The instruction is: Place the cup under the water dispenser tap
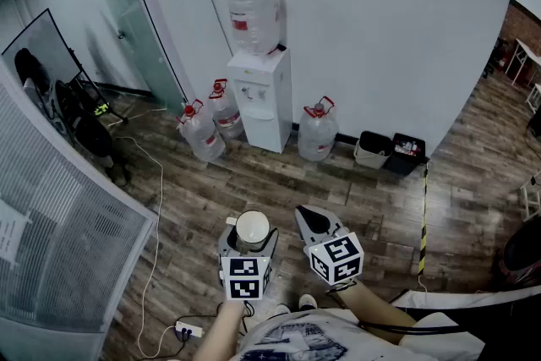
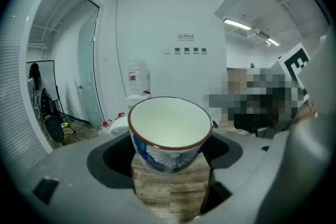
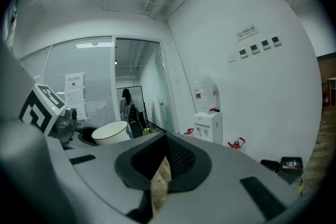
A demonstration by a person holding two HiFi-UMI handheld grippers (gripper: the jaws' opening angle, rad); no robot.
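Left gripper view: left gripper [image 2: 170,168] holds an upright, empty cup [image 2: 169,131].

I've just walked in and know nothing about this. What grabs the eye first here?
A white cup with a blue pattern, gripped in the left gripper above the wooden floor. Beyond it, a white water dispenser stands against the wall, a big bottle on top and spare jugs beside it.
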